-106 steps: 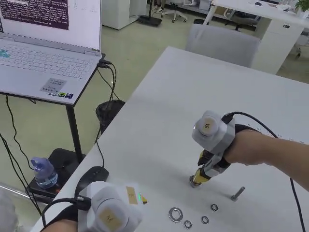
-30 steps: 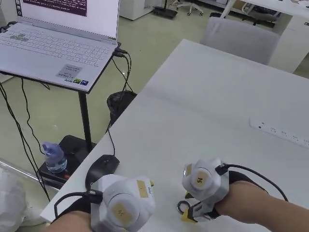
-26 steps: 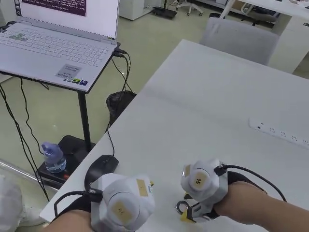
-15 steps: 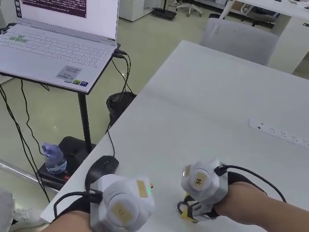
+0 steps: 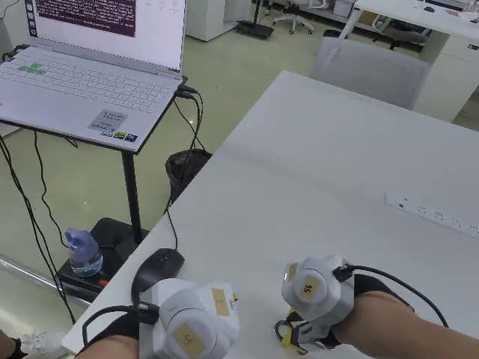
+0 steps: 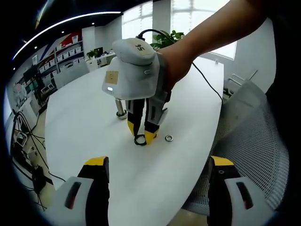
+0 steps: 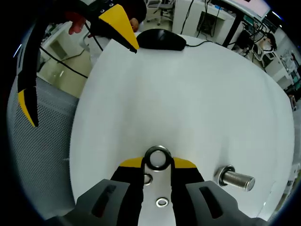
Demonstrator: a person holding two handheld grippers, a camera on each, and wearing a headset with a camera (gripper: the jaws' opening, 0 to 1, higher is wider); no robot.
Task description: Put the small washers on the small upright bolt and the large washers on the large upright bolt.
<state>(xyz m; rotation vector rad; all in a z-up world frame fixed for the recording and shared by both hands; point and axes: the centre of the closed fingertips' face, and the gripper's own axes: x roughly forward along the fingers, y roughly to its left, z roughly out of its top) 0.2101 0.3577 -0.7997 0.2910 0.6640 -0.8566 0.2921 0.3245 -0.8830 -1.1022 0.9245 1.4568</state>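
Note:
My right gripper (image 5: 288, 335) is shut on a large steel washer (image 5: 281, 327) low over the white table, near its front edge. In the right gripper view the washer (image 7: 157, 157) stands on edge between the yellow-tipped jaws of that gripper (image 7: 157, 165). Two small washers (image 7: 162, 202) lie under those jaws. The large bolt (image 7: 233, 179) is just to their right. The left gripper view shows the right gripper (image 6: 143, 136) holding the washer (image 6: 140, 140), a small washer (image 6: 169, 138) beside it and the upright large bolt (image 6: 121, 110) behind. My left gripper (image 6: 157, 162) is open and holds nothing.
A black mouse (image 5: 156, 268) lies at the table's left front corner. A laptop (image 5: 82, 82) sits on a stand to the left, with a water bottle (image 5: 84, 253) on the floor below. A white power strip (image 5: 434, 215) lies at the right, and a grey chair (image 5: 370, 69) stands at the far side.
Since 3.5 s ago my right gripper has come from the large bolt to the table's near edge and now holds a large washer. Over the last second it barely moved.

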